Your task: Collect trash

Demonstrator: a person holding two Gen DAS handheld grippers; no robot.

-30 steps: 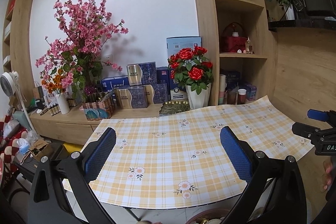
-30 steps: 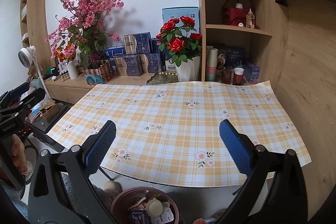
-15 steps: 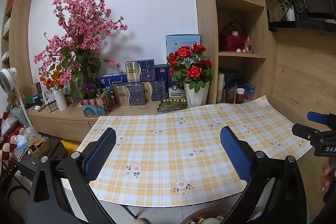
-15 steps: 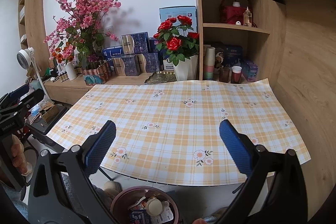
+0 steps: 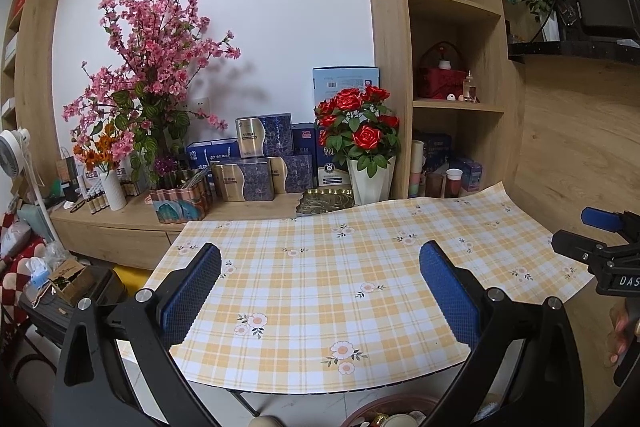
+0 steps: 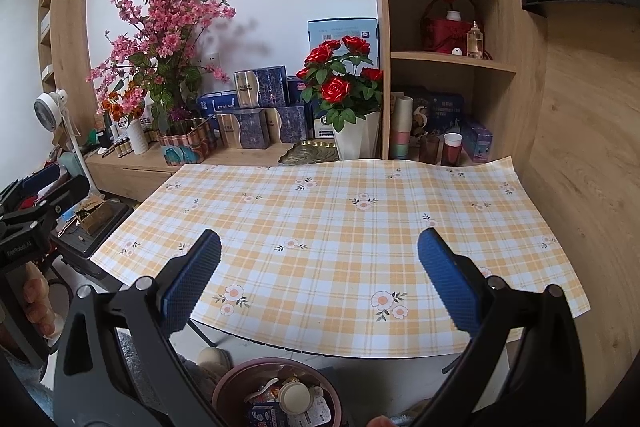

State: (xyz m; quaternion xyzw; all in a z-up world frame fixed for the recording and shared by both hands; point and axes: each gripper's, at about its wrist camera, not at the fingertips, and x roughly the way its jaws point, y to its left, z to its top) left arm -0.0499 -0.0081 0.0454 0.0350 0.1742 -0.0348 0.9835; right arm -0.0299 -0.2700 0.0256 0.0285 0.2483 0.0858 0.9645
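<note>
Trash bin (image 6: 240, 383) below spread right fingers (image 6: 448, 281)

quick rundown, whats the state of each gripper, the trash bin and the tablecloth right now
left gripper: open, holding nothing, above the cloth's near edge
right gripper: open, holding nothing, above the cloth's near edge
trash bin: on the floor below the table's near edge, uncovered, with packaging and a round lid inside
checked tablecloth: spread flat, no trash on it, far edge curling up a little
</note>
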